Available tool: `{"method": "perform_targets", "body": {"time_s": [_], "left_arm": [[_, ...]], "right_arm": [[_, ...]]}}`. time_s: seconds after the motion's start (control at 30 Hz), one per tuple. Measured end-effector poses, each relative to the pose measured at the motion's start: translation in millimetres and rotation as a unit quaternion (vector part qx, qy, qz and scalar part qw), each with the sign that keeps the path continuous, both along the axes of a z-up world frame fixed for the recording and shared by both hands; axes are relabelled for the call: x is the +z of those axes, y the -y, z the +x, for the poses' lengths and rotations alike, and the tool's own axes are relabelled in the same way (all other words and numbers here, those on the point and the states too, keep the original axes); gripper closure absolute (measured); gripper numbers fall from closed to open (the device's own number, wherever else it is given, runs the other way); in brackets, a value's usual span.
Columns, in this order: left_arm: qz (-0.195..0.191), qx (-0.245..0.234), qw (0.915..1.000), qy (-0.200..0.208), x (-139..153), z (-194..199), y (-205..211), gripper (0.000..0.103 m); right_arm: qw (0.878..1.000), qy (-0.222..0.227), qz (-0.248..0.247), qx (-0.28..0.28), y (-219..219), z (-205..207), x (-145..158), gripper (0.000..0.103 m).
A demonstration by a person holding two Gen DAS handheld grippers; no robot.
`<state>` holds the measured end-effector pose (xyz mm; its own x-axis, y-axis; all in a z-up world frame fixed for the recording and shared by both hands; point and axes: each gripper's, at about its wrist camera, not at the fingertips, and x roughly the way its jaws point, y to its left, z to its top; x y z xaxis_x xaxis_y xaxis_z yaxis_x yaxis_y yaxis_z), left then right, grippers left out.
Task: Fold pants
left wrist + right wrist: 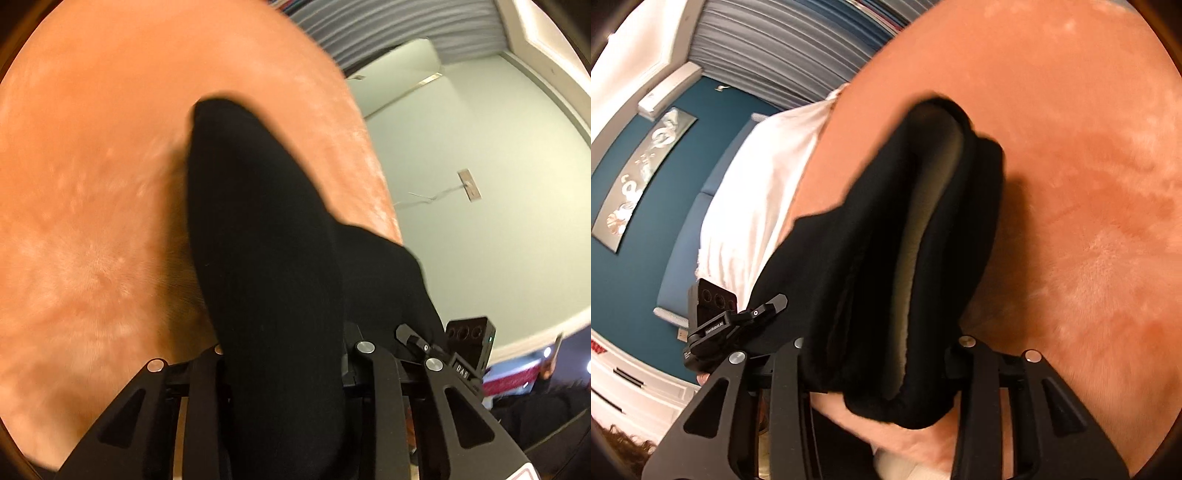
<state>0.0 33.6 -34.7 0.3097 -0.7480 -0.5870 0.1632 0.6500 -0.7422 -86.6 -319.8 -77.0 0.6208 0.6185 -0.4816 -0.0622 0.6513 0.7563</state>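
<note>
Pants [886,258] beside "GenRobot.AI" mount [716,328]

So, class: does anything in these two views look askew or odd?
Nothing is damaged or spilled. The black pants hang bunched from the left gripper and right gripper above the orange plush blanket, pale lining showing.

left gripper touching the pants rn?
Touching. The left wrist view shows the black pants running straight down between the left gripper fingers, with fabric filling the gap and draping over them above the orange blanket.
</note>
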Motion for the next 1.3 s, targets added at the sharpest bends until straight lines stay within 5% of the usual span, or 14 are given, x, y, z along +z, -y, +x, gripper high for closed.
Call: {"method": "perform_targets", "body": {"time_s": [0.2, 0.4, 0.83, 0.93, 1.13, 1.3], "left_arm": [[-0.007, -0.009, 0.999, 0.044, 56.9, -30.9, -3.5, 0.079], [-0.008, -0.013, 0.9916, 0.128, 117.3, -38.0, -13.8, 0.079], [0.013, 0.023, 0.9589, 0.283, 216.7, 102.5, 22.3, 0.079], [0.014, 0.03, 0.9535, 0.3, 217.1, 145.8, 26.6, 0.079], [0.022, 0.037, 0.9593, 0.279, 190.0, 231.9, 39.3, 0.078], [0.048, 0.039, 0.9711, 0.23, 116.7, 304.2, 51.5, 0.078]], "right_arm": [[0.998, 0.053, -0.012, 0.008, 4.2, -35.7, 50.1, 0.068], [0.99, 0.133, -0.04, 0.013, 9.9, -41.1, 110.1, 0.068], [0.959, 0.269, -0.08, -0.024, 24.3, 115.0, 218.3, 0.068], [0.958, 0.275, -0.077, -0.037, 34.4, 157.0, 219.4, 0.068], [0.964, 0.251, -0.075, -0.052, 38.7, 248.5, 188.7, 0.068], [0.977, 0.189, -0.08, -0.053, 43.1, 325.0, 122.9, 0.068]]}}
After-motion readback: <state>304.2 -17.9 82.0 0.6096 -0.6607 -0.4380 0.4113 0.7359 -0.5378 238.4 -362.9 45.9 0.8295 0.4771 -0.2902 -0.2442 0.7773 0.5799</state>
